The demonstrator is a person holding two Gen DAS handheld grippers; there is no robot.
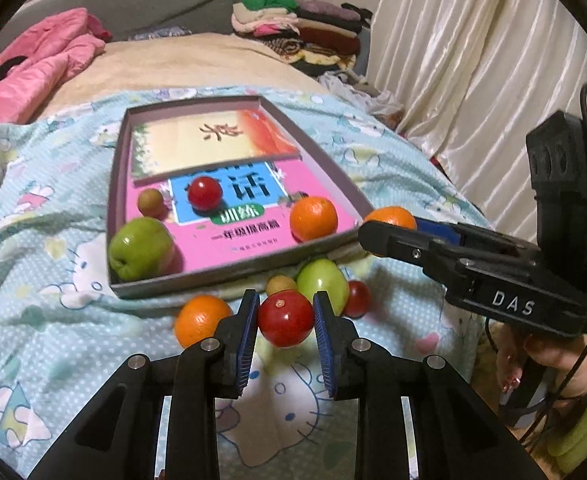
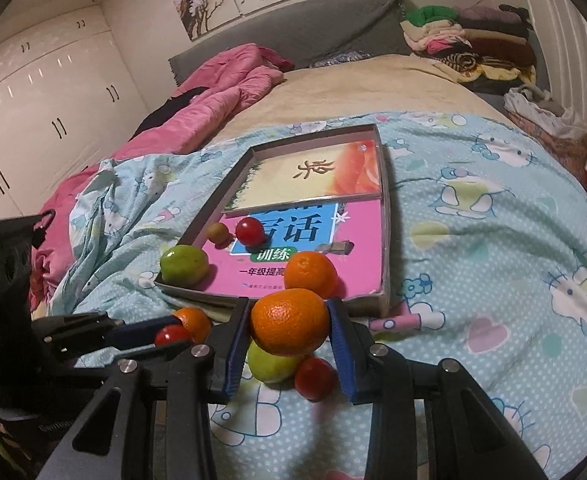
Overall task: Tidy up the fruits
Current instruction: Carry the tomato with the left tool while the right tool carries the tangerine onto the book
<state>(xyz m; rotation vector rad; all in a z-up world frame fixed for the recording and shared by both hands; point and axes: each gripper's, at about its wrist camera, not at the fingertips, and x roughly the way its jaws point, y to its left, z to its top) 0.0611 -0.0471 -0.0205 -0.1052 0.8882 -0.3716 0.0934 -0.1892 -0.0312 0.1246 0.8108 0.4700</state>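
Observation:
A shallow grey box (image 1: 229,276) (image 2: 385,216) lies on the bed with books inside. In it sit a green apple (image 1: 141,250) (image 2: 184,265), a small brown fruit (image 1: 152,202), a red tomato (image 1: 204,193) (image 2: 250,231) and an orange (image 1: 313,218) (image 2: 310,274). My left gripper (image 1: 285,316) is shut on a red tomato (image 1: 285,318) just in front of the box. My right gripper (image 2: 289,324) is shut on an orange (image 2: 289,322) (image 1: 391,216) held near the box's front right corner. Loose in front lie an orange (image 1: 201,318), a green apple (image 1: 322,282) (image 2: 271,362) and a small tomato (image 1: 358,298) (image 2: 315,378).
The bed has a light blue cartoon-print sheet (image 1: 53,320) (image 2: 493,280). A pink quilt (image 1: 41,64) (image 2: 221,84) lies at the far left. Folded clothes (image 1: 305,36) (image 2: 473,44) are stacked at the far right by the curtain (image 1: 473,48).

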